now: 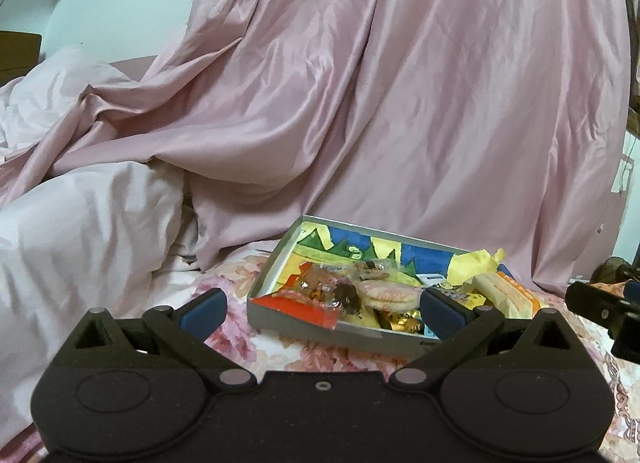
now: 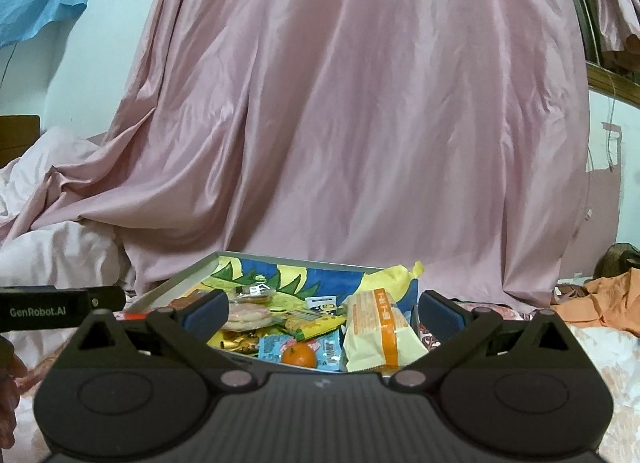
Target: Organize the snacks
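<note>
Shallow grey cardboard box (image 2: 176, 281) with colourful lining, holding wrapped snacks; left gripper (image 1: 322, 309) and right gripper (image 2: 322, 313) both spread wide, empty.

A shallow grey cardboard box (image 2: 176, 281) is lying on the floral bedspread (image 1: 236, 283), wrapped snacks piled inside. A small orange mandarin (image 2: 298, 355) is sitting at its 6 o'clock edge, pink satin curtain (image 2: 360, 123) hanging at 12 o'clock.
</note>
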